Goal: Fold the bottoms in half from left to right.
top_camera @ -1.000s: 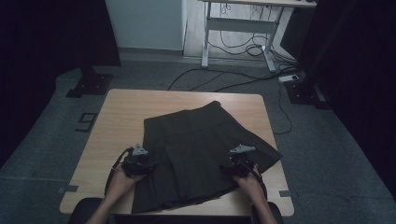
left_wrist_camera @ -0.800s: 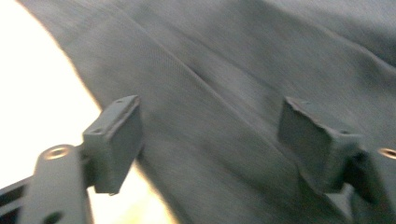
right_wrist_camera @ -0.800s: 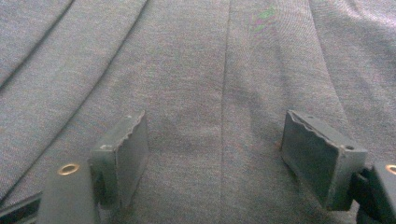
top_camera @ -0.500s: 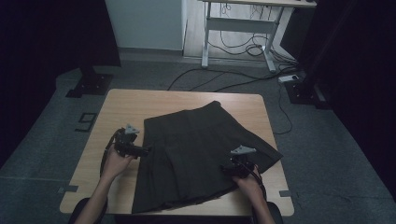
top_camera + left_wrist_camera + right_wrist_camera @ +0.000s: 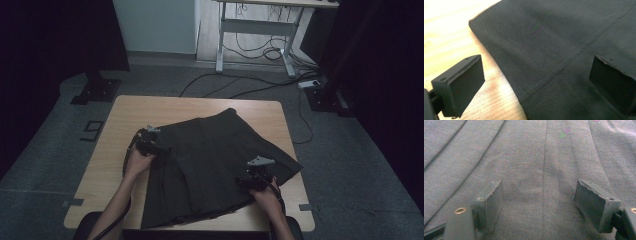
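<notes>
The dark pleated skirt (image 5: 215, 165) lies spread flat and slanted across the middle of the wooden table (image 5: 115, 150), waistband toward the far edge, hem toward the person. And there's the change: the left gripper (image 5: 150, 146) has let go near the front left corner and slid up the skirt's left edge, its jaws just opened wide, nothing between them, one jaw over bare wood and the other over cloth in the left gripper view. The right gripper (image 5: 252, 177) hasn't budged, jaws parted and resting on the pleats near the right hem, pinching nothing. Looks like a fresh grab on that left edge is coming, likely for a fold
</notes>
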Available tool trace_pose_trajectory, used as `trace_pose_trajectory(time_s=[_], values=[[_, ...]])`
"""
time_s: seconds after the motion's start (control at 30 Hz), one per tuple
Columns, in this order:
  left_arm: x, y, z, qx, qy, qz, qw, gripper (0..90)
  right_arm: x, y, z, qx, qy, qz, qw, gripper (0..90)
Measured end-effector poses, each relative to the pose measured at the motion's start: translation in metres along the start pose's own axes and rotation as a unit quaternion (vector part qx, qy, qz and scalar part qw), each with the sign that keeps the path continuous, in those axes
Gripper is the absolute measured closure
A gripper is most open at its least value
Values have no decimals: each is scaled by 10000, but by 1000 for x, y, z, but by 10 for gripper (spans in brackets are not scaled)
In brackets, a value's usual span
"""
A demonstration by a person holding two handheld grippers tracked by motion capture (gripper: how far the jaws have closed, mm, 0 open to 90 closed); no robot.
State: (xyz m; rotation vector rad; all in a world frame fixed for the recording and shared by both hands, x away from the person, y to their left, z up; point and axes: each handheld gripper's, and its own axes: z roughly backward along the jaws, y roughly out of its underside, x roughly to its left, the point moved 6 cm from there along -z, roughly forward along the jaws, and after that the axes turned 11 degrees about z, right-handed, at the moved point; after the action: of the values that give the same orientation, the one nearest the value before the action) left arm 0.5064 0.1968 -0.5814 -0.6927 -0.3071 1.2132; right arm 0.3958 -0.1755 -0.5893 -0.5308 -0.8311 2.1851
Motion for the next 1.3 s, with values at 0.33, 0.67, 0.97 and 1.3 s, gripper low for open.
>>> trace_pose_trajectory(time_s=[0.33,0.67,0.97,1.3], values=[[24,-8,-17,-157,-259,380,9988,0,0,0,0,-40,-5,6,10000,224],[23,-8,-18,-157,-338,438,9983,0,1,0,-1,-56,-72,14,10000,186],[22,-7,-17,-185,-404,516,9977,0,13,-8,5,180,-312,122,9993,59],[22,-7,-17,-191,-404,519,9977,0,69,-50,18,-288,-1094,755,9907,59]])
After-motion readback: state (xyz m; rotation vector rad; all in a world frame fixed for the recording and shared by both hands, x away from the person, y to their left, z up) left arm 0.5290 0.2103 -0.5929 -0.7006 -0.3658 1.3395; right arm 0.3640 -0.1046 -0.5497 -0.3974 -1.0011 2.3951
